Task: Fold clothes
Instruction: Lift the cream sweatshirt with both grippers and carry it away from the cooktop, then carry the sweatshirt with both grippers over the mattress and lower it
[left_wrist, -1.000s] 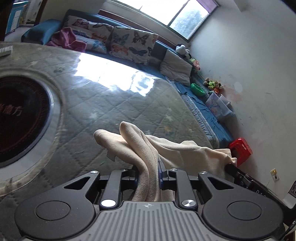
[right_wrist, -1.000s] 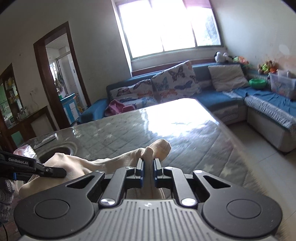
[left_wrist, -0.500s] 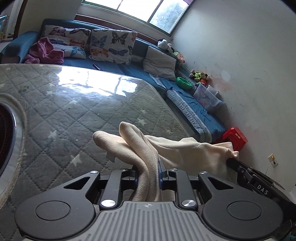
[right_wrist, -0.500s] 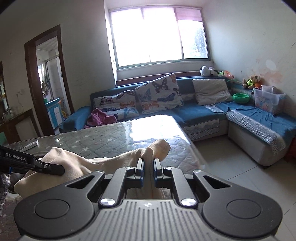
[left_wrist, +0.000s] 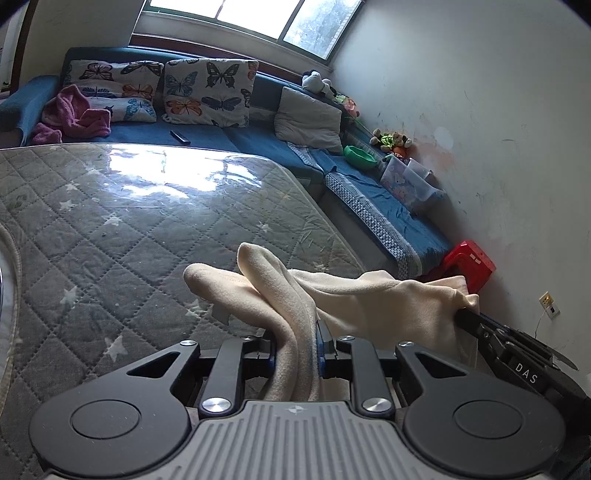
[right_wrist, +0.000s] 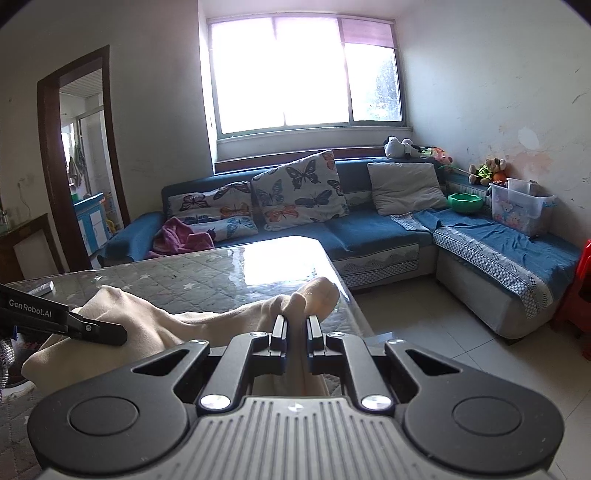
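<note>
A cream fleece garment hangs stretched between my two grippers above the grey quilted table. My left gripper is shut on one bunched end of it. My right gripper is shut on the other end. In the left wrist view the right gripper shows at the right, pinching the cloth. In the right wrist view the left gripper shows at the left, clamped on the garment. The cloth sags between them.
A blue corner sofa with butterfly cushions and a pink cloth stands beyond the table. A red stool sits by the right wall. A green bowl and a plastic box rest on the sofa.
Both grippers have risen and pulled back with the garment; the views tilt up, showing more sofa, window and floor. The round dark inset at the table's left has left the view.
</note>
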